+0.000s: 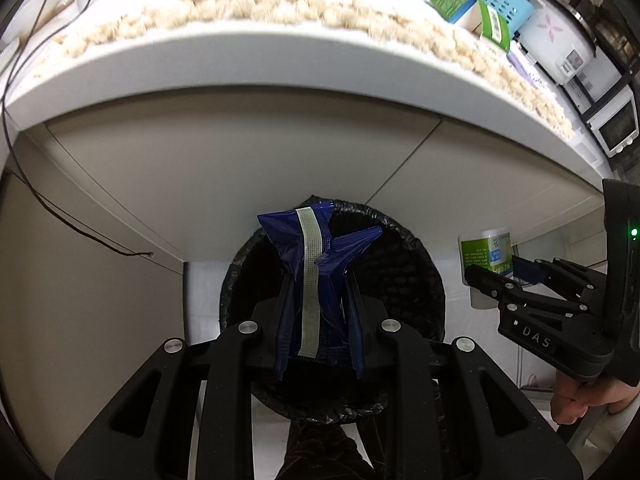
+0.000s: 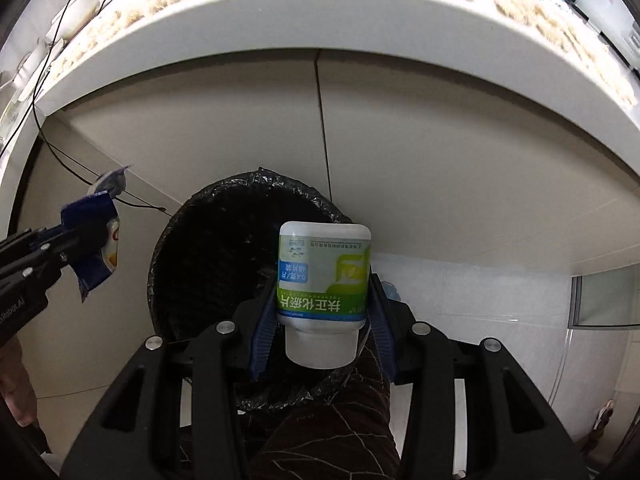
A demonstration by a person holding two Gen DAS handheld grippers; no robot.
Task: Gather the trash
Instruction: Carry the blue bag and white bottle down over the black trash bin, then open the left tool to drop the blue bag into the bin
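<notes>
Beneath the white tabletop [image 1: 280, 60] with its beige fringed cloth, a bin lined with a black bag [image 1: 404, 280] stands on the pale floor against cream cabinet doors. Directly over its mouth, the left hand-held gripper [image 1: 318, 280] pinches a crumpled blue wrapper [image 1: 308, 256] between narrowly parted pads. Just beside it, the right hand-held gripper [image 2: 324, 300] clamps a white pill bottle [image 2: 324, 276] with a green label, cap toward the camera, above the bin's rim.
</notes>
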